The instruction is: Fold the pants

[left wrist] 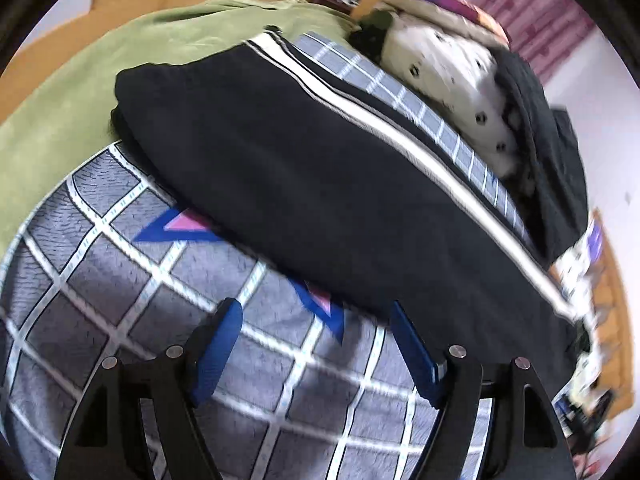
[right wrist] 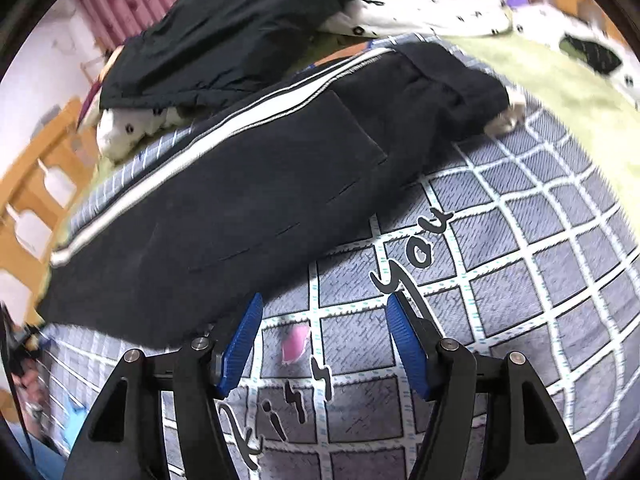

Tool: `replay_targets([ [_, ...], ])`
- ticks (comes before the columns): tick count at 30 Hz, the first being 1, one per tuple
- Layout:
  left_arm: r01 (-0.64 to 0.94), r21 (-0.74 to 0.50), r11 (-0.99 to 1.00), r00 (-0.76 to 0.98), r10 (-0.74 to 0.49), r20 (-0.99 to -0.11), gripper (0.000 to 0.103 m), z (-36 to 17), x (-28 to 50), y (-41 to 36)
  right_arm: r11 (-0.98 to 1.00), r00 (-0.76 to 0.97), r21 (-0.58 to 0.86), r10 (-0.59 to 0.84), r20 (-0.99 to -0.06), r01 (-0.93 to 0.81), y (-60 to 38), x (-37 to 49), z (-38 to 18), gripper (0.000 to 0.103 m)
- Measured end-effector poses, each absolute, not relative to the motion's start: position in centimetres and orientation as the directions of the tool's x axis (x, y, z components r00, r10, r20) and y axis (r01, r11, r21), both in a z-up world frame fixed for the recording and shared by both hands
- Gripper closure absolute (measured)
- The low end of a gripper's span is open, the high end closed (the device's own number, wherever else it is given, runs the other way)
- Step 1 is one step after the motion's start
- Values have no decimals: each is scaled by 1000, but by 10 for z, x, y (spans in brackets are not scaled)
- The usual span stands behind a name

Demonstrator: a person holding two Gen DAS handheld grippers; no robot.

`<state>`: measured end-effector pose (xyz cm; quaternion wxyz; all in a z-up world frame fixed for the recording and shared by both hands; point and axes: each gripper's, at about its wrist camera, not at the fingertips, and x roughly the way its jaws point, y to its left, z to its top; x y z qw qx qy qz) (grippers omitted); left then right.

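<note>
Item: black pants (right wrist: 248, 168), laid lengthwise on my checked blanket (right wrist: 520, 280) for folding; left gripper (left wrist: 316, 344) and right gripper (right wrist: 322, 344) spread, empty, near the closest edge.

Black handwritten "Kiss You" stood on the grey checked blanket (right wrist: 520, 280), running beside the right gripper's fingers, no other text was legible

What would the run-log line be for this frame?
stage: between folds | pants: black, white side stripe, folded lengthwise on checked blanket | left claw: open, empty | right claw: open, empty
</note>
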<state>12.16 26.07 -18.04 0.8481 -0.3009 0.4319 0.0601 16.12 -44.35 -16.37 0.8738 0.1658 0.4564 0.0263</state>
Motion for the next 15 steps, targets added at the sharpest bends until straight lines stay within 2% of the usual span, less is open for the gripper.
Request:
replay_targets([
  [3,-381,-493,783,635,-166,-754,29,-186,134,275,905,618,402,239,-749,137,-455,172,-166,39],
  [7,-387,-499,776,656,-149,-740,31,-191,155,289,876,631,447,243,-737,184,-465,201,-175,39],
  [10,-415,-457,786,638,-107,-762,42,-189,167,293,870,647,444,213,-732,216,-469,227,-179,40],
  [12,-428,-421,800,623,-76,-778,52,-189,176,294,874,650,428,191,-736,228,-469,243,-178,40],
  [13,-437,-397,807,615,-54,-786,64,-189,180,294,877,650,422,183,-738,232,-469,250,-179,40],
  [14,-457,-349,818,595,-11,-804,82,-189,185,294,880,651,412,172,-739,235,-470,260,-181,43],
  [15,-454,-339,824,587,-10,-810,85,-188,187,295,884,649,394,147,-747,252,-471,268,-181,59],
])
